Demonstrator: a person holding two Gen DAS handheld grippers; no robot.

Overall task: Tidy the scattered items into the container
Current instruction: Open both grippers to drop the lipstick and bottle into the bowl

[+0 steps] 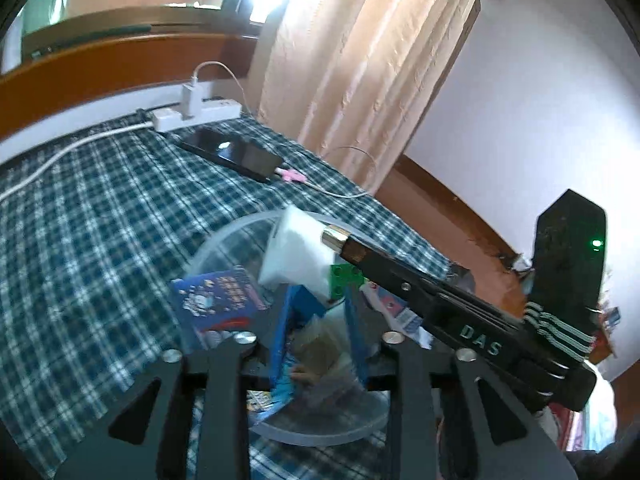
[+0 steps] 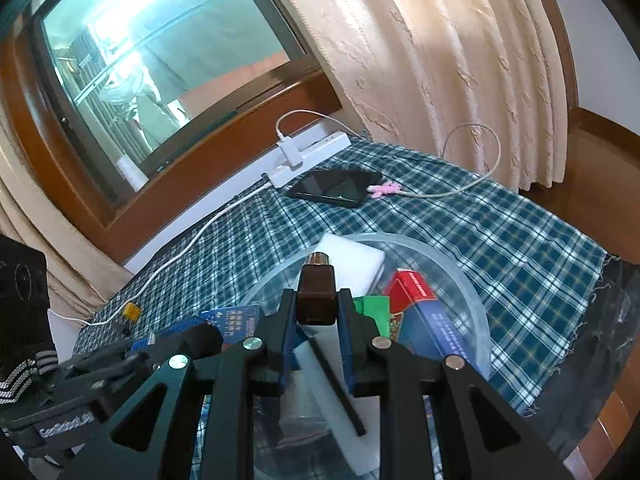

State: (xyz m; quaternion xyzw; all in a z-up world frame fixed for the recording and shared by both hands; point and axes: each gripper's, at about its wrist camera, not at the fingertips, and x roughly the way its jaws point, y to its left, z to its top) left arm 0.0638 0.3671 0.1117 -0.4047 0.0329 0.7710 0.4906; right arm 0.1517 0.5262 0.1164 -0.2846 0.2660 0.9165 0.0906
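My left claw (image 1: 316, 344) hangs over the bowl (image 1: 320, 436), jaws spread, nothing pinched; a blue card (image 1: 218, 300) lies just left of it. My right claw (image 2: 316, 316) pinches 1 dark bottle (image 2: 317, 294) by its body, gold cap (image 2: 318, 259) forward, over the bowl (image 2: 468, 288). The bottle looks stiff, smooth, probably glass: likely slippery and fragile, so grip its flat sides. A white sponge (image 2: 352, 258) lies beyond; red box (image 2: 412, 288) to the right.

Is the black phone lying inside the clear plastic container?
No. In the right wrist view the black phone lies on the checked cloth near the power strip, apart from the clear container.
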